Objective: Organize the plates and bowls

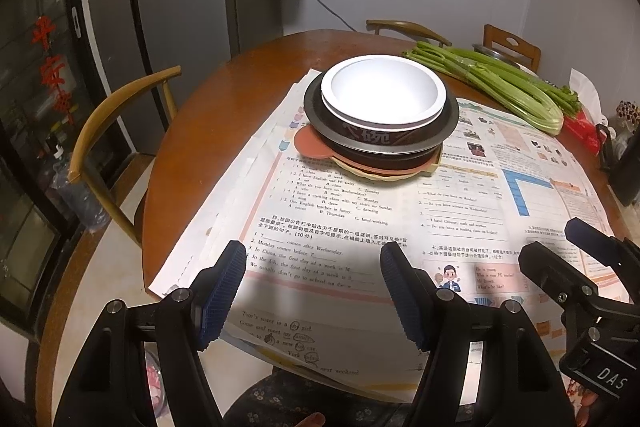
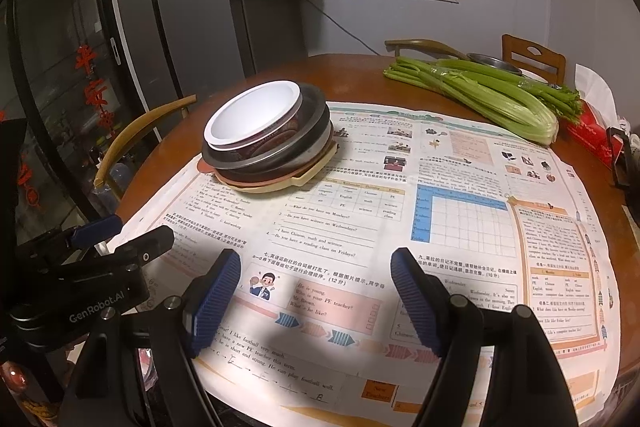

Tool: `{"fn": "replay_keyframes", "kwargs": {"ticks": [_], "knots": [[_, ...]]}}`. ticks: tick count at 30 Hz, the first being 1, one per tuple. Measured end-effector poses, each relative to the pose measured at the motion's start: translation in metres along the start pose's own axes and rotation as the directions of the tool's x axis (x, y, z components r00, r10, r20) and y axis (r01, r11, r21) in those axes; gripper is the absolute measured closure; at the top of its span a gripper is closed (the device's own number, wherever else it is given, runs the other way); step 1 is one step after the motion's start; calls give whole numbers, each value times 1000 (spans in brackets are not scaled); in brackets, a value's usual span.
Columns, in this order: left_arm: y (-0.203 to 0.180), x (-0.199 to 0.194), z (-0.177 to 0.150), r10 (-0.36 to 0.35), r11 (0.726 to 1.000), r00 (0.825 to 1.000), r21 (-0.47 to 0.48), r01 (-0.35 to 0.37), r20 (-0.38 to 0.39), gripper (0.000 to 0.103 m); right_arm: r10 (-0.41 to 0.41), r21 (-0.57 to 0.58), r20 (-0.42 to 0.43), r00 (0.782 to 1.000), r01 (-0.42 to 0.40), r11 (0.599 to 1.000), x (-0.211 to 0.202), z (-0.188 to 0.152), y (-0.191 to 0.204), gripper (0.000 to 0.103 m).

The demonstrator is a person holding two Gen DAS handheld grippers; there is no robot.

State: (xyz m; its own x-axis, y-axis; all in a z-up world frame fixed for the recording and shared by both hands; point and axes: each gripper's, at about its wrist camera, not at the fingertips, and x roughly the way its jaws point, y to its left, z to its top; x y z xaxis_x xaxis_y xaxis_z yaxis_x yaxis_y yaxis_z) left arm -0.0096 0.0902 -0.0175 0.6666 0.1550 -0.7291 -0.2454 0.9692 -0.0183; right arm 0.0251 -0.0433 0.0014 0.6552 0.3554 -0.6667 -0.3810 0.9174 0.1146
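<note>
While both hand-held grippers hang near the table edge, one nested stack of dishes (image 1: pixel 380 123) sits farther back on the round wooden table (image 1: pixel 224 99), seemingly gathered already. Topmost is one white bowl (image 1: pixel 383 91), inside a dark printed bowl (image 1: pixel 372 139), then a metal-rimmed dish and two flat plates, pink and cream; roughly five pieces. The left gripper (image 1: pixel 313 293) and right gripper (image 2: pixel 316 297) both stand wide, holding nothing. Worksheets (image 2: pixel 460 227) cover the table beneath the stack, likely as protection. One celery bunch (image 2: pixel 480 95) lies right of the stack.
</note>
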Motion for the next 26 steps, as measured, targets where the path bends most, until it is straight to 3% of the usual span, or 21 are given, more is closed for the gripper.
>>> {"fn": "replay_keyframes", "kwargs": {"ticks": [26], "knots": [[3,5,4,-3,1000,1000,-3,3,-6,32,-9,10,14,1000,9,1000,-2,2,-3,26]]}}
